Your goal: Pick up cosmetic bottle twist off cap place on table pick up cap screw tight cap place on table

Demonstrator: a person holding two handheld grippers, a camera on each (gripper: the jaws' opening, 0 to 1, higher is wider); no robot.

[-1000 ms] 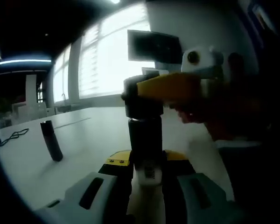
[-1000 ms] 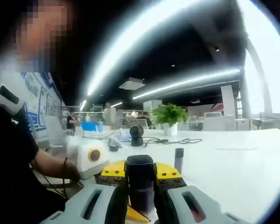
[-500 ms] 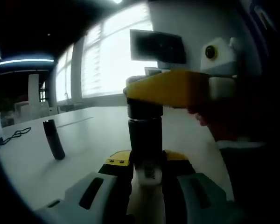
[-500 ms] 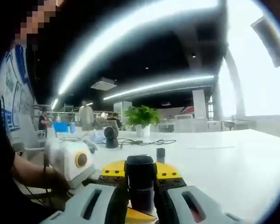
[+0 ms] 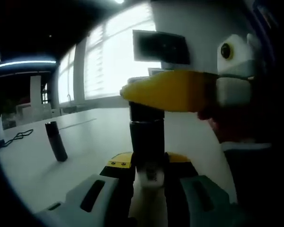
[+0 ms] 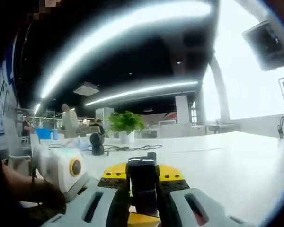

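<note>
Plenty of open white table [image 5: 99, 142] around the action: it runs far off toward the bright windows [image 5: 104, 61], and the only nearby thing on it is a small dark tube [image 5: 56, 141] standing well off to the left, with a cable [image 5: 12, 138] beyond it near the far edge. In the right gripper view the table [image 6: 227, 161] stretches out bare to the right, with a potted plant [image 6: 125, 125] and a dark round gadget [image 6: 96, 143] way at the far side. The left gripper [image 5: 149, 177] is clamped on the lower body of the cosmetic bottle [image 5: 146, 142], which stands upright, long axis vertical, cap end up, held above the near table. The right gripper [image 6: 143, 189] is closed on the cap [image 6: 142, 172], and in the left gripper view its yellow jaw crosses the bottle's top from the right. Compared with 1 second ago, the right gripper has rolled round the cap, so its background swung from the person toward the windows, while the bottle stayed put.
</note>
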